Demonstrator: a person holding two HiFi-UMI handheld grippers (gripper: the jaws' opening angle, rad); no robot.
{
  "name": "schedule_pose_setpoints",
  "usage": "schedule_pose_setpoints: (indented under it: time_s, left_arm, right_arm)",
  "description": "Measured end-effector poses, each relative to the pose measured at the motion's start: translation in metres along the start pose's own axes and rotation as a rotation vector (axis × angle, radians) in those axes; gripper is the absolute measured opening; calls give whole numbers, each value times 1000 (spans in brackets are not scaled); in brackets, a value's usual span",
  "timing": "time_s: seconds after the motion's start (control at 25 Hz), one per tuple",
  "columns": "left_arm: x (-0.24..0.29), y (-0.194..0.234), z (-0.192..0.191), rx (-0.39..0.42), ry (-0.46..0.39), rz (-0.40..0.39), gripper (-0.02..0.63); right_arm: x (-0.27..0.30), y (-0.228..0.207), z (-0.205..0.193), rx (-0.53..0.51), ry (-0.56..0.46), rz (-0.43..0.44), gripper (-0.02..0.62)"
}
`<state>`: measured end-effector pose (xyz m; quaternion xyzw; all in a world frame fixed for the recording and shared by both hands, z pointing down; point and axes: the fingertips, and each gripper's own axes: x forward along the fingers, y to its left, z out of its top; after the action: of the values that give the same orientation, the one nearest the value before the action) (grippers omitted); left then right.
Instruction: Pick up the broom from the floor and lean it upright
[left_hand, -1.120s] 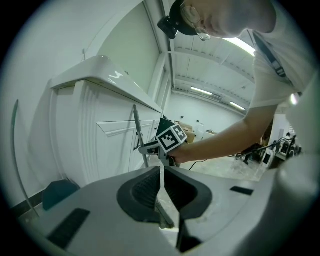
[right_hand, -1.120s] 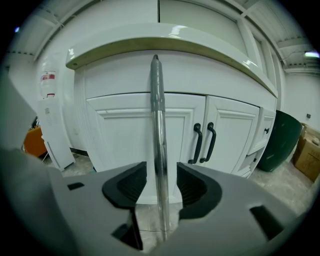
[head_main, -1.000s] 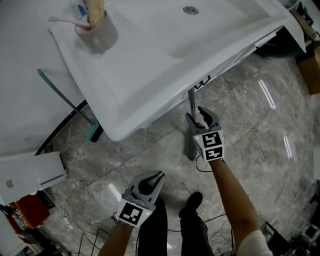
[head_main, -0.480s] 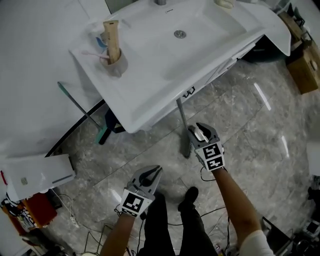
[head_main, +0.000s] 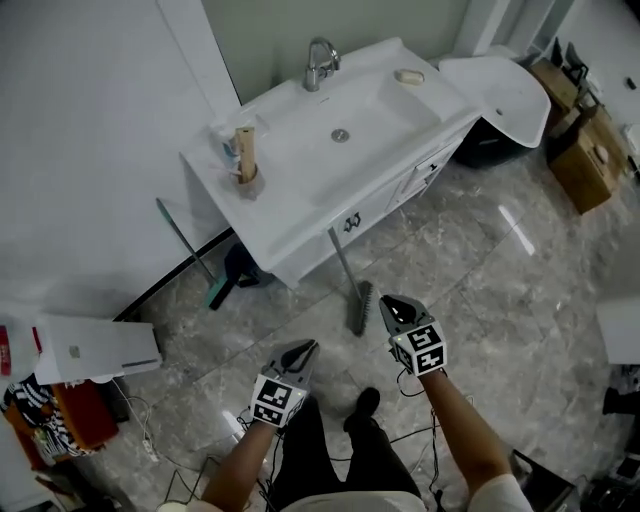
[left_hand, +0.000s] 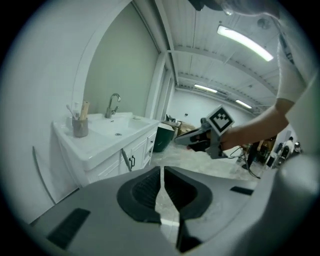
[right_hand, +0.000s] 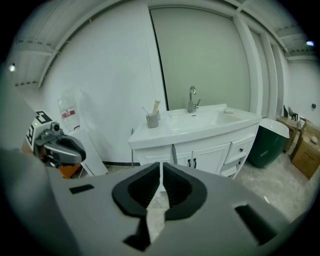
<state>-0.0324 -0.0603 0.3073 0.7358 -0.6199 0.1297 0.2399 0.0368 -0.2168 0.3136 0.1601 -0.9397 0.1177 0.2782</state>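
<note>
— Against the sink (head_main: 290, 190), is that broom (head_main: 359, 305) up already?

— Looks so: bristles on the floor (head_main: 470, 270), stick tipped onto the cabinet (head_main: 390, 195). The right gripper (head_main: 392, 308) has just been closing; its tongs are narrow now with nothing in them. The left gripper (head_main: 305, 350) is narrow too and empty. Both are well apart from the broom.

— Anything to mind?

— I'd back off without brushing the stick. On that glossy stone the bristles could slide, so check it sits firm.
</note>
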Motion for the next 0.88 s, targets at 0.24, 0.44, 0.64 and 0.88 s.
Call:
schedule_pose_setpoints:
  time_s: [0.24, 0.44, 0.64, 0.88]
  left_arm:
    - [-43, -68, 52, -55, -12, 33, 21]
    - [-86, -119, 98, -53, -65, 56, 21]
    - [-127, -144, 129, -67, -136, 75, 21]
    - [-179, -141, 149, -71, -185, 80, 21]
  right_arm:
    - [-117, 19, 20, -78, 1, 41, 2]
    - [-198, 32, 41, -117, -16, 78, 2]
    - [-251, 41, 61, -138, -86, 58, 2]
    - [-287, 66, 90, -129, -153, 14, 1]
